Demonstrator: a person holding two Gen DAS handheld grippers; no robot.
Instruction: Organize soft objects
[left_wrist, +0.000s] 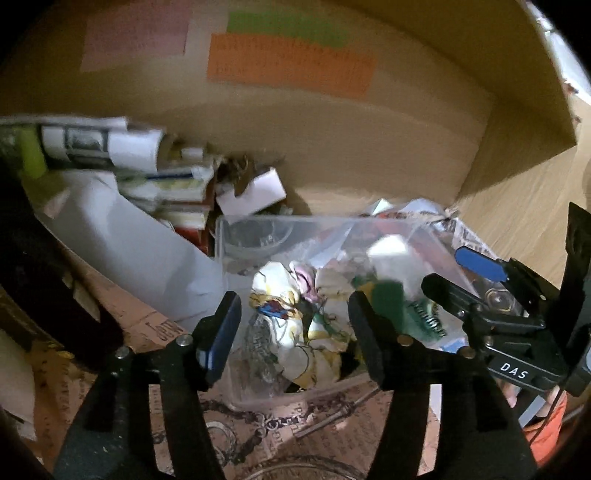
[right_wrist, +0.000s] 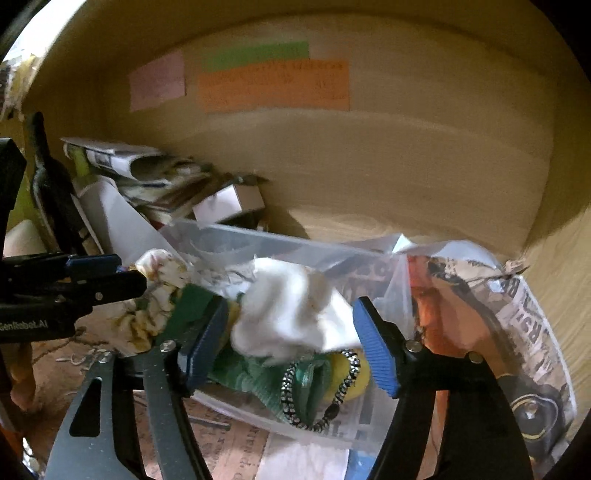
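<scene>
Brown cardboard forms the big wall (right_wrist: 369, 166) behind everything, and on it are stuck an orange paper (right_wrist: 273, 86), a green paper (right_wrist: 258, 53) and a pink paper (right_wrist: 157, 81); their writing is too blurred to read. Below the wall, a printed newspaper sheet (left_wrist: 295, 424) covers the floor. On this sheet stands a clear plastic box (left_wrist: 266, 229), and a pile of rolled papers and small cartons (left_wrist: 129, 155) lies just beside it on the left.

Inside the box lie the soft objects: a floral patterned cloth (left_wrist: 295, 317) toward the left, a white cloth (right_wrist: 291, 310) in the middle, a green cloth (right_wrist: 258, 376) under it, and a black-and-white beaded band (right_wrist: 317, 391) on the green one.

The left gripper (left_wrist: 295, 325) hangs over the floral cloth with its jaws wide apart, holding nothing. The right gripper (right_wrist: 291, 339) also has its jaws spread, one at each side of the white cloth; whether the pads touch the cloth, I cannot tell.
</scene>
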